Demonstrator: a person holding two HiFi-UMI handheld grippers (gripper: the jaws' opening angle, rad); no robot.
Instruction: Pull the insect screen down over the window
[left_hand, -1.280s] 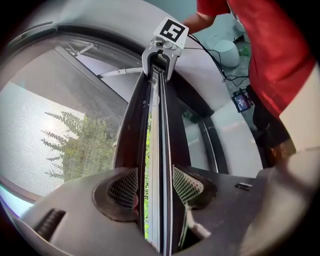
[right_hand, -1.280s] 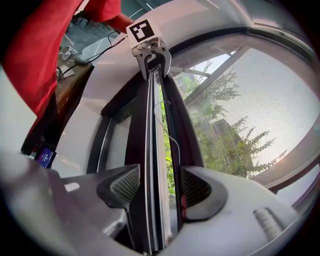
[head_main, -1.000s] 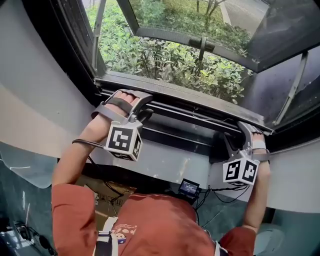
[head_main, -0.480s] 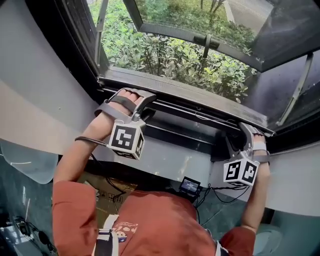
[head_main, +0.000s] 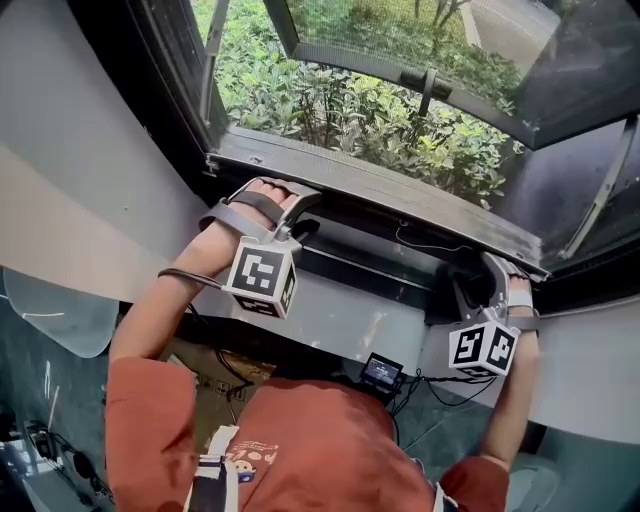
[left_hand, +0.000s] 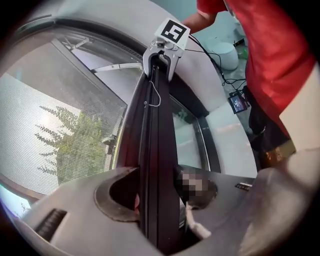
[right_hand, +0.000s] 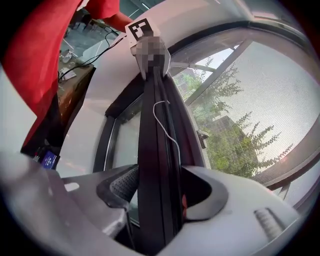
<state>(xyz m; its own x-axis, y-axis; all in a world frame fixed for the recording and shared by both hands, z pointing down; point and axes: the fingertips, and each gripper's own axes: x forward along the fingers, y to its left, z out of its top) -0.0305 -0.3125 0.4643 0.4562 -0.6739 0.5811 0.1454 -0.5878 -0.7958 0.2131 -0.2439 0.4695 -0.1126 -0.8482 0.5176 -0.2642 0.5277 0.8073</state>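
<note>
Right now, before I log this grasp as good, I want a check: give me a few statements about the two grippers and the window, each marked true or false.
1. The left gripper is shut on the insect screen's pull bar. True.
2. The right gripper hangs open, off the bar. False: its jaws are shut on the same pull bar.
3. The two grippers hold the bar well apart along its length. True.
4. Outside the window stands a brick wall. False: green shrubs show through the opening.
</note>
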